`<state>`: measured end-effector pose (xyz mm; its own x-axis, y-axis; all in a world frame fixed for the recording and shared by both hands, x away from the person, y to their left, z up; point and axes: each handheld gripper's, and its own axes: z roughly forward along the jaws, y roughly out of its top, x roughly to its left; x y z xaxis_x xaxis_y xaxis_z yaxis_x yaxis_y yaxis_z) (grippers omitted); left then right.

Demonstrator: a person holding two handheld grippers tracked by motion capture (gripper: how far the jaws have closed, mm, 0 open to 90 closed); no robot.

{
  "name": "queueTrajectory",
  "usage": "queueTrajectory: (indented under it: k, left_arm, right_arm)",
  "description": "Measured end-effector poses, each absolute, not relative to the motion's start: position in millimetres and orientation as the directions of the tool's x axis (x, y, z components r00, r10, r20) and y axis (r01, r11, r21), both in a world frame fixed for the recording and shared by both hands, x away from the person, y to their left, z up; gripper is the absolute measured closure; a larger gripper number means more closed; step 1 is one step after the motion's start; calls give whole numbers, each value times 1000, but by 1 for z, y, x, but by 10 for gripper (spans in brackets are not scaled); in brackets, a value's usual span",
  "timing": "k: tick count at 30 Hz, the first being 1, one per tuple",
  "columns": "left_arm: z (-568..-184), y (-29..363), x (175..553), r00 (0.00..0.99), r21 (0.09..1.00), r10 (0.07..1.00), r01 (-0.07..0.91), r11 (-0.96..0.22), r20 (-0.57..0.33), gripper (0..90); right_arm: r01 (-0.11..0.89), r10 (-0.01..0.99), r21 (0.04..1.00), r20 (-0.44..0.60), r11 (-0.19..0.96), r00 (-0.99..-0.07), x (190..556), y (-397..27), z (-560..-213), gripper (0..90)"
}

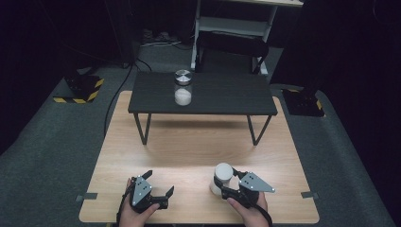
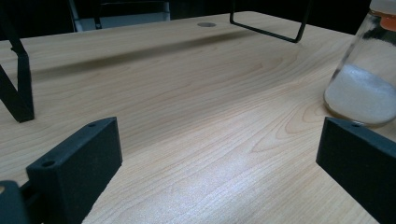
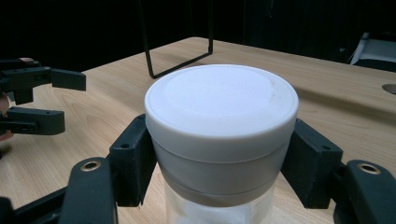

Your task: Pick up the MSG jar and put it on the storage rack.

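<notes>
A glass jar with a white lid (image 1: 222, 172) stands on the wooden table (image 1: 189, 146) near its front edge, white powder in its bottom. My right gripper (image 1: 220, 186) is shut on it: in the right gripper view the two black jaws press the jar's neck just under the white lid (image 3: 221, 100). My left gripper (image 1: 159, 183) rests to the jar's left, open wide with nothing between its fingers. In the left gripper view the jar (image 2: 362, 86) stands just beyond the right jaw. A second jar with a silver lid (image 1: 183, 87) stands on the black stand.
A low black stand (image 1: 222, 94) on thin metal legs (image 1: 142, 128) spans the far half of the table, with bare wood under it and in front of it. Grey carpet surrounds the table. A chair and a white shelf (image 1: 231, 28) stand behind.
</notes>
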<state>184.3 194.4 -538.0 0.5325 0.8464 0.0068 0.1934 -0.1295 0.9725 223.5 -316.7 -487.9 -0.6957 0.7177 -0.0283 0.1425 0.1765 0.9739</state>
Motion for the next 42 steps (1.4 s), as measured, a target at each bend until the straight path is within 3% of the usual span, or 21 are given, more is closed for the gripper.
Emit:
queueTrajectory:
  k: [14, 42]
  left_arm:
    - [-538, 195, 184, 534, 972, 845, 193, -131, 8, 6]
    - [-536, 193, 183, 538, 969, 843, 198, -147, 18, 6]
  right_arm:
    - [144, 728, 974, -28, 173, -685, 221, -312, -475, 335]
    - [80, 766, 991, -34, 111, -641, 234, -314, -398, 335]
